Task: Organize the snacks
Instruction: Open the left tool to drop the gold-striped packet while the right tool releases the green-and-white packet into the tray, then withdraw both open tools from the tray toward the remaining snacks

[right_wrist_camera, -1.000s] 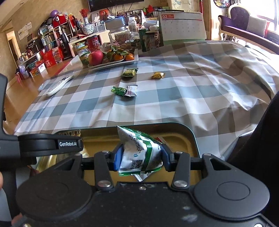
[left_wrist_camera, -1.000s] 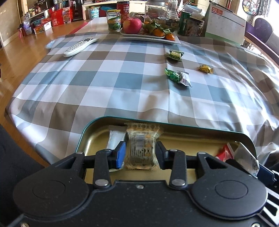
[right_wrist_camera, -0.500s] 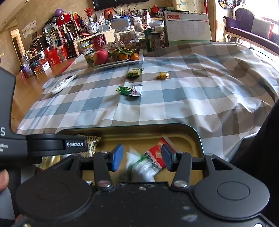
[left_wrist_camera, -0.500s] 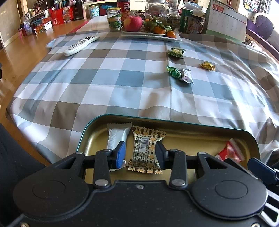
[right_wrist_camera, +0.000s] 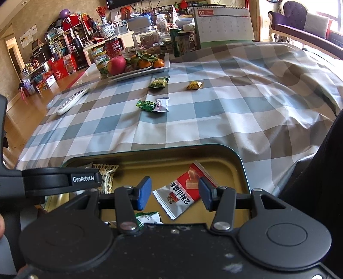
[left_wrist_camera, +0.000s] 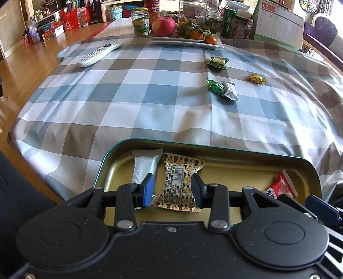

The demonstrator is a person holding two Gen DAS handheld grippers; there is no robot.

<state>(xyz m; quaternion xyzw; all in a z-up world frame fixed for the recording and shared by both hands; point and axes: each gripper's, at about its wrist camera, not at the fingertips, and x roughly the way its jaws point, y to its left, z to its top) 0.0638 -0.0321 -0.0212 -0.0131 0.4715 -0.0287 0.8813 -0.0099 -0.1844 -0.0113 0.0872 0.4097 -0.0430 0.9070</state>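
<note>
A teal-rimmed gold tin (left_wrist_camera: 235, 151) sits at the near table edge. In it lie a silver packet (left_wrist_camera: 145, 167), a beige patterned packet (left_wrist_camera: 182, 182) and a red packet (left_wrist_camera: 280, 186). My left gripper (left_wrist_camera: 172, 184) hovers open over the patterned packet, its pads apart from it. In the right wrist view my right gripper (right_wrist_camera: 174, 188) is open above the red-and-white packet (right_wrist_camera: 184, 193). A green-and-white packet (right_wrist_camera: 148, 217) lies half hidden under it. On the cloth lie a green packet (right_wrist_camera: 159, 82), a gold candy (right_wrist_camera: 194, 85), a green candy (right_wrist_camera: 145, 105) and a white packet (right_wrist_camera: 162, 105).
A white remote (left_wrist_camera: 100, 53) lies far left on the checked cloth (left_wrist_camera: 139, 96). A plate of fruit (left_wrist_camera: 184, 40), jars (left_wrist_camera: 140, 20) and a desk calendar (left_wrist_camera: 278, 23) line the far side. The left gripper's body (right_wrist_camera: 60, 182) crosses the tin's left end.
The patterned packet that stood between the left fingers now lies flat in the tin. The right gripper let go of the green-and-white packet, which dropped into the tin.
</note>
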